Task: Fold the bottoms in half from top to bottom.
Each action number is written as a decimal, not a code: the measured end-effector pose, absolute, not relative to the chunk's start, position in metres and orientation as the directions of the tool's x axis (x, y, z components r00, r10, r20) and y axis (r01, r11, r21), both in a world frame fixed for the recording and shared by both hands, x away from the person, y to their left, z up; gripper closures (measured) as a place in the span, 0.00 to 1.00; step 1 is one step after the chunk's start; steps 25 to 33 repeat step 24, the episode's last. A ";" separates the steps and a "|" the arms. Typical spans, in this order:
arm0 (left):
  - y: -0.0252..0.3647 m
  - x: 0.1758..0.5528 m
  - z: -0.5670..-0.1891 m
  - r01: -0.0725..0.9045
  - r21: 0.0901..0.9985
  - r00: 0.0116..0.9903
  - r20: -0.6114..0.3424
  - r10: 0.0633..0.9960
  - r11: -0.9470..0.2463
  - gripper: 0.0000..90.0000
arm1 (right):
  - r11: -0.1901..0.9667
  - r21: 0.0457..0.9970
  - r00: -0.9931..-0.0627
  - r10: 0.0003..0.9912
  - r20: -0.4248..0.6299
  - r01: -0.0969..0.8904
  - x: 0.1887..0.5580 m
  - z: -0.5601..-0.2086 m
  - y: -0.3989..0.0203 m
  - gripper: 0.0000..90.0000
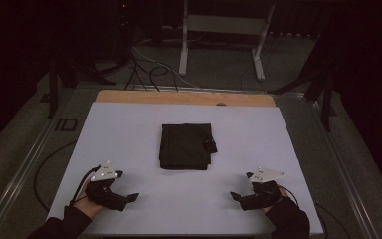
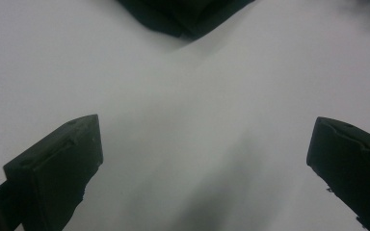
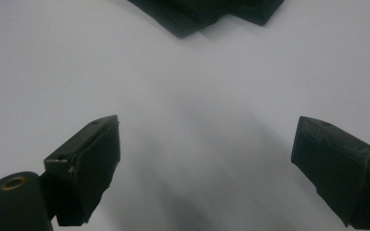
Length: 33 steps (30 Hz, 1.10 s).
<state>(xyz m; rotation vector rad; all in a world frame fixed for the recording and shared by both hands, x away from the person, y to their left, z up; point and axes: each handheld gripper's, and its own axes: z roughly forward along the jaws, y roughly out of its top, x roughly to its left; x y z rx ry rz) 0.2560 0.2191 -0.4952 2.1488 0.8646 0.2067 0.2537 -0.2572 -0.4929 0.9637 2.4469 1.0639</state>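
- A folded black cloth, roughly square and lying flat (image 1: 185, 146), sits near the middle of the white-topped bench (image 1: 129, 129), a little toward the far side.
- A small dark tab (image 1: 210, 145) sticks out from the cloth's right edge.
- The left hand-held gripper (image 1: 124, 199), black with a grey three-cornered plate on top, is at the near left of the bench, held in the person's left hand (image 1: 87, 199).
- Its jaws stand wide apart with nothing between them; in the left gripper view (image 2: 204, 163) bare white surface lies between the two black pads.
- In that view a corner of the folded black cloth (image 2: 185, 17) shows at the top edge, well apart from the jaws.
- The right hand-held gripper (image 1: 241, 198), of the same build, is at the near right of the bench, held in the person's right hand (image 1: 278, 196).
- Its jaws are also spread wide and hold nothing; the right gripper view (image 3: 204, 168) shows white bench top between them.
- The cloth's near edge (image 3: 207, 14) appears at the top of that view, clear of the pads.
- Both hand-held grippers point inward toward each other and toward the cloth, which lies between them and farther from the person; neither touches it.
- A bare wooden strip (image 1: 184, 97) runs along the far edge of the bench.
- Beyond the bench, black cables (image 1: 144, 67) trail over the floor beside a pale metal frame (image 1: 224, 30).
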 end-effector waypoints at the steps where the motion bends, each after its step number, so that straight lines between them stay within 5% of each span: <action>1: 0.218 0.256 -0.496 0.513 0.728 0.758 -0.134 0.639 -0.455 0.00 | 0.501 0.732 -0.726 0.688 -0.014 0.462 0.254 -0.493 -0.257 0.11; 33: 0.214 0.254 -0.491 0.496 0.742 0.771 -0.137 0.622 -0.451 0.00 | 0.509 0.752 -0.753 0.658 -0.026 0.418 0.258 -0.494 -0.250 0.11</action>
